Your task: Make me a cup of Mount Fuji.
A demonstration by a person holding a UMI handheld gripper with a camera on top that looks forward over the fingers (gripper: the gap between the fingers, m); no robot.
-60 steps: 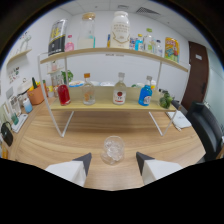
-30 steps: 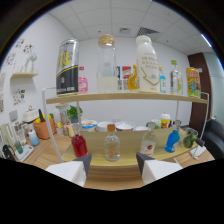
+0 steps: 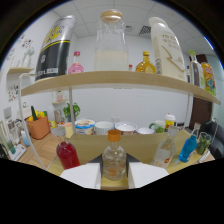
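Jaws of my gripper (image 3: 114, 176) stand spread, with a small clear bottle with an orange cap (image 3: 114, 161) between them; I cannot quite tell whether the white pads touch its sides, though it seems to rest on the lower wooden shelf (image 3: 95, 145) with the pads close about it. Just to one side of that bottle sits a round red bottle (image 3: 67, 154), and to the other side a clear bottle (image 3: 165, 151), then a blue bottle (image 3: 189, 148) and a green one (image 3: 203, 143) further along the same shelf. Beyond the rack, on the desk, an orange pot (image 3: 38, 126) holds tools and a row of white bowls (image 3: 125, 128) runs along near the wall. Above, the upper shelf board (image 3: 120, 79) carries a tall black can with yellow lettering (image 3: 56, 44), a pink bottle (image 3: 75, 64), a big glass jar of white liquid with a wooden lid (image 3: 110, 42), a yellow bottle (image 3: 145, 63) and a tall white carton (image 3: 167, 48), with more bottles at the far end.
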